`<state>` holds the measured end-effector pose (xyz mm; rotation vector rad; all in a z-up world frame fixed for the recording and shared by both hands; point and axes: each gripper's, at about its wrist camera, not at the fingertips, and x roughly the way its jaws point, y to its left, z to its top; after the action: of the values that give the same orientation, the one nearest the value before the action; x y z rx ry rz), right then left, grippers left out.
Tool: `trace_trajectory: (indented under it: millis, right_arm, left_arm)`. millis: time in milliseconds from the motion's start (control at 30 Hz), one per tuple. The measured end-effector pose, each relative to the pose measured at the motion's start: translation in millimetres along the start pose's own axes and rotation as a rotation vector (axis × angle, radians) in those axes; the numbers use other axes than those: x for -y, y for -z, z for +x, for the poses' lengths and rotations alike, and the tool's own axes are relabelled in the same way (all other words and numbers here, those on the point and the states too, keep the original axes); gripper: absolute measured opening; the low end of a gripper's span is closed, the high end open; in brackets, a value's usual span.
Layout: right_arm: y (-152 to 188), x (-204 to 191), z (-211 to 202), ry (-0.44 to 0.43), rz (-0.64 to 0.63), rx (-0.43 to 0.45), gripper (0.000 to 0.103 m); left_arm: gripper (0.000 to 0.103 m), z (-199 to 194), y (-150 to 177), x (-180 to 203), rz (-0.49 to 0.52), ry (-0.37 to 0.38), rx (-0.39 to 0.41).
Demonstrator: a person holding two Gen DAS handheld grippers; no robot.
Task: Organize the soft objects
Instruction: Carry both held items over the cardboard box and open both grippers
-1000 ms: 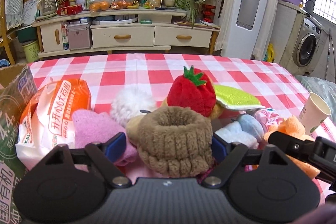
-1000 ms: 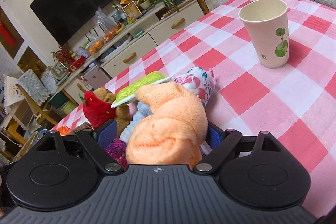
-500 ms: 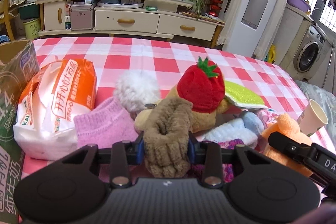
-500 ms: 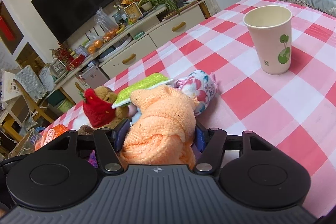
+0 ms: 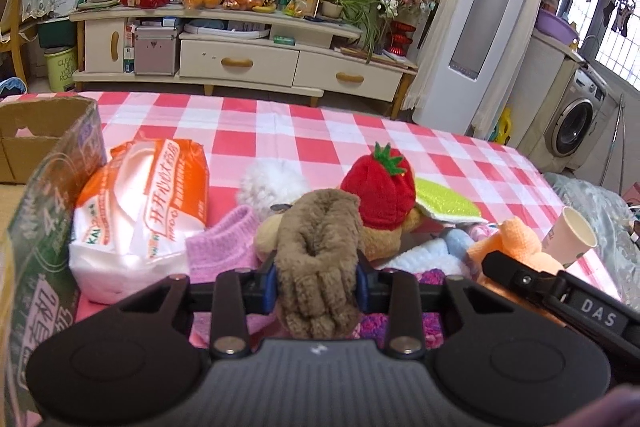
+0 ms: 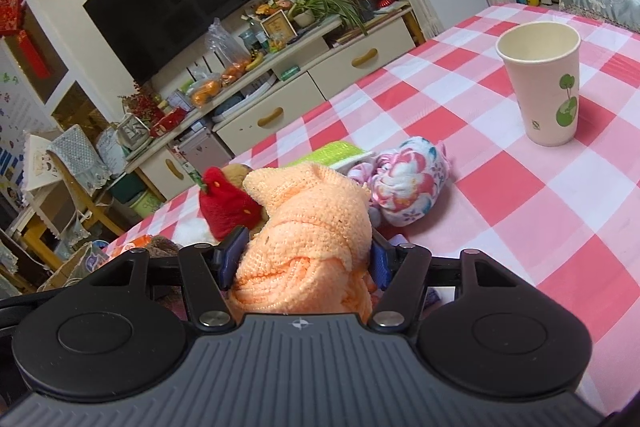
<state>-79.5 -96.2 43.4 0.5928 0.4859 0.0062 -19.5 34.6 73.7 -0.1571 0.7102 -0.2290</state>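
Right claw [image 5: 560, 291] arm reads "DAS" (tissue pack [image 5: 140, 219] marked "KAI").

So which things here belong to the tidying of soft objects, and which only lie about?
For the job:
brown furry piece, in the left hand-held gripper
orange knitted piece, in the right hand-held gripper
pink knit
strawberry plush

Lying about:
paper cup
tissue pack

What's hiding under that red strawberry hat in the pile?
Under the strawberry hat sits a tan plush toy, only its lower front showing. The hat covers its head, and the brown furry piece clamped in the left gripper hides its left side.
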Motion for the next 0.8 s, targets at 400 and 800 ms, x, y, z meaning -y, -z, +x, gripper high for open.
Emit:
trace_trajectory:
  millis: [400, 800]
  right_arm:
    - [-0.7, -9.7, 5.1, -0.025, -0.076, 0.01, 0.076]
    - [-3.2, -23.3, 13.9, -0.089, -0.116, -0.034, 0.076]
  left_arm:
    - [0.034, -28.8, -3.8, -20.5, -0.019, 0.011, 0.057]
    - [0.034, -61.0, -8.4, -48.9, -0.059, 0.008, 0.123]
